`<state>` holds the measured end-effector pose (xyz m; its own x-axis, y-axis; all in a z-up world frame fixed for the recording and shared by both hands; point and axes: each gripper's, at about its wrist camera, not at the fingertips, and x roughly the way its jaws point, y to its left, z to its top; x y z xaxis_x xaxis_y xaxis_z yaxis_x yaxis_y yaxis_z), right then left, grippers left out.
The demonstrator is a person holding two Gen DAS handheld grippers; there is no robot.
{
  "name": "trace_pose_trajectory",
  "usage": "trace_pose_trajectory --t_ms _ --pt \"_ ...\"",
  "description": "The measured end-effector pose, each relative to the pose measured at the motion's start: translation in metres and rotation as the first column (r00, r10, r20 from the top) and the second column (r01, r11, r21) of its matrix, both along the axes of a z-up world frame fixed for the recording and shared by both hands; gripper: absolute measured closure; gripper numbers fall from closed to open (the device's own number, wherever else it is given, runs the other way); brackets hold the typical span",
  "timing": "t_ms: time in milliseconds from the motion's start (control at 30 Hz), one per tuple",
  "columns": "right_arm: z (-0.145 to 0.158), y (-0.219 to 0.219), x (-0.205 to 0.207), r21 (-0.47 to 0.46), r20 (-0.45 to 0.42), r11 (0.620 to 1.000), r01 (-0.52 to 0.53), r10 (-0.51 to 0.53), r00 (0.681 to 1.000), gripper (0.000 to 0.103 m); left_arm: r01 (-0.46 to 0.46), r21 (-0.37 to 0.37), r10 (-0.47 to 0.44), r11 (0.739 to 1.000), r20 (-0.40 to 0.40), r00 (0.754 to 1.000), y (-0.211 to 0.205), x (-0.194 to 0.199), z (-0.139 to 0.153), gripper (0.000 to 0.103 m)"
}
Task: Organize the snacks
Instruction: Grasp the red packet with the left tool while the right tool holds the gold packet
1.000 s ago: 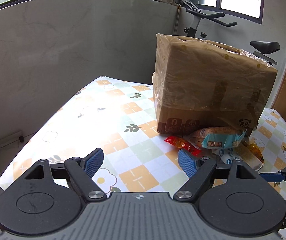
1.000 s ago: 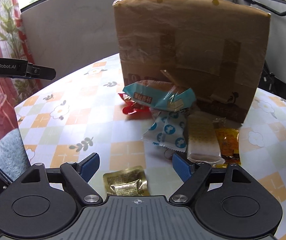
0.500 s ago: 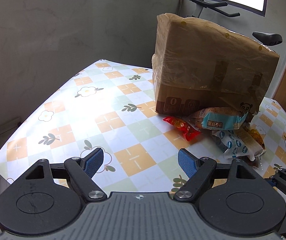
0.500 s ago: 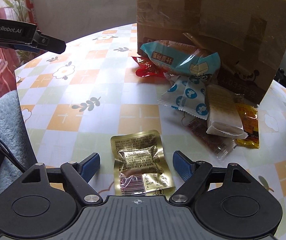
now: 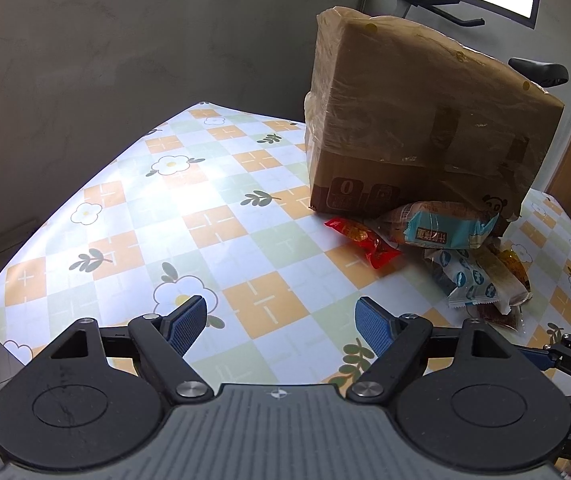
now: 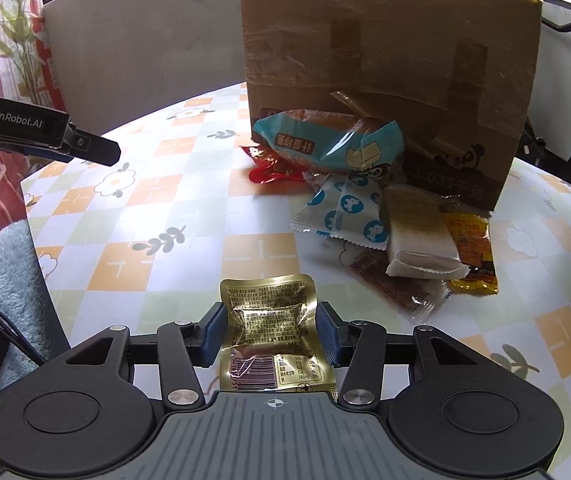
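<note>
Right gripper (image 6: 269,330): held low over the near edge of the table, pointing toward the box; its blue-padded fingers (image 6: 211,330) are closed in against both side edges of the flat gold foil snack packet (image 6: 271,330), pinching it.
Gold foil snack packet: lies on the checked, flower-printed tablecloth (image 6: 165,216) near the near edge, apart from the other snacks.
Left gripper (image 5: 277,322): hovers above the tablecloth (image 5: 205,200), tilted down toward it; its blue pads (image 5: 183,326) are spread wide with nothing between them.
Snack pile: heaped against the foot of the tall tape-wrapped brown cardboard box (image 6: 389,68): a teal-wrapped bread roll (image 6: 325,146) on top, a red crinkled packet (image 6: 267,168) to its left, a white packet with blue circles (image 6: 345,212), a pale wafer bar (image 6: 417,236), an orange sachet (image 6: 469,240).
Right view only: the gold packet and the grip on it; the left gripper's black finger (image 6: 45,132) entering from the left edge.
Left view only: the far left corner of the table, the grey wall (image 5: 125,40) behind it, a fragment of the right gripper (image 5: 565,360) at the right edge.
</note>
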<state>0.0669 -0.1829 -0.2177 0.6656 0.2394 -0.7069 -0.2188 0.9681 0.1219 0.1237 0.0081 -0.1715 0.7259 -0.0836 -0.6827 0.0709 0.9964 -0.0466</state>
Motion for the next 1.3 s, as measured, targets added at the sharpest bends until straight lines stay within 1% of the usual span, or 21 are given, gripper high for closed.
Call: trace_pose_trajectory --t_ms 167,267,300,367,433,500,600,700,767,833,867,967,1067,1133,1167,1233,1267,1300 --pt "0.023 -0.020 0.004 0.017 0.097 0.998 0.066 -0.068 0.993 0.058 -0.001 -0.013 0.001 1.000 0.026 1.000 0.002 0.012 0.011 0.020" --pt "0.039 -0.036 0.012 0.013 0.161 0.994 0.111 -0.112 0.981 0.058 -0.016 -0.027 0.017 1.000 0.071 0.997 0.005 0.027 0.029 0.020" --pt "0.046 -0.042 0.015 0.014 0.182 0.992 0.126 -0.126 0.975 0.058 -0.022 -0.040 0.026 0.999 0.096 0.995 0.007 0.034 0.039 0.020" --pt "0.058 -0.053 0.022 0.030 0.223 0.986 0.161 -0.164 0.961 0.058 -0.025 -0.059 0.033 0.998 0.148 0.988 0.009 0.045 0.058 0.020" --pt "0.069 -0.066 0.030 0.050 0.263 0.979 0.200 -0.206 0.943 0.058 -0.029 -0.060 0.041 0.998 0.211 0.977 0.008 0.054 0.082 0.017" --pt "0.078 -0.076 0.036 0.069 0.296 0.970 0.231 -0.241 0.924 0.058 -0.046 -0.053 0.058 0.998 0.260 0.964 0.005 0.065 0.100 0.008" --pt "0.085 -0.089 0.045 0.094 0.322 0.959 0.268 -0.284 0.903 0.058 -0.062 -0.054 0.076 0.997 0.314 0.946 -0.001 0.078 0.116 0.005" --pt "0.084 -0.099 0.052 0.106 0.332 0.950 0.293 -0.312 0.890 0.058 -0.073 -0.050 0.085 0.996 0.323 0.942 -0.009 0.093 0.120 0.005" --pt "0.079 -0.103 0.054 0.107 0.332 0.946 0.306 -0.324 0.886 0.058 -0.058 -0.071 0.077 0.996 0.306 0.949 -0.010 0.102 0.115 0.005" --pt "0.071 -0.102 0.054 0.095 0.333 0.944 0.316 -0.330 0.884 0.058 -0.050 -0.086 0.073 0.995 0.285 0.956 -0.013 0.107 0.100 0.005" --pt "0.066 -0.102 0.054 0.083 0.334 0.943 0.321 -0.330 0.883 0.058 -0.049 -0.088 0.071 0.995 0.271 0.960 -0.014 0.109 0.091 0.005" --pt "0.049 -0.103 0.050 0.085 0.329 0.939 0.334 -0.343 0.880 0.057 -0.059 -0.087 0.076 0.994 0.216 0.973 -0.017 0.111 0.058 0.013" --pt "0.034 -0.100 0.042 0.094 0.317 0.932 0.350 -0.362 0.877 0.057 -0.057 -0.092 0.071 0.994 0.155 0.985 -0.019 0.111 0.032 0.014" --pt "0.025 -0.101 0.041 0.114 0.296 0.928 0.354 -0.371 0.880 0.057 -0.067 -0.109 0.079 0.992 0.108 0.991 -0.019 0.110 0.014 0.017" --pt "0.021 -0.101 0.040 0.117 0.291 0.928 0.354 -0.372 0.881 0.057 -0.072 -0.118 0.081 0.990 0.081 0.993 -0.020 0.111 0.005 0.019" --pt "0.016 -0.098 0.039 0.115 0.284 0.930 0.349 -0.367 0.886 0.057 -0.096 -0.130 0.098 0.987 0.008 0.995 -0.017 0.107 -0.014 0.027" --pt "0.014 -0.097 0.039 0.115 0.281 0.931 0.346 -0.364 0.888 0.057 -0.108 -0.135 0.105 0.985 -0.026 0.994 -0.018 0.109 -0.023 0.033" --pt "0.013 -0.097 0.038 0.114 0.280 0.932 0.345 -0.363 0.889 0.057 -0.108 -0.142 0.102 0.984 -0.049 0.994 -0.016 0.107 -0.030 0.035"
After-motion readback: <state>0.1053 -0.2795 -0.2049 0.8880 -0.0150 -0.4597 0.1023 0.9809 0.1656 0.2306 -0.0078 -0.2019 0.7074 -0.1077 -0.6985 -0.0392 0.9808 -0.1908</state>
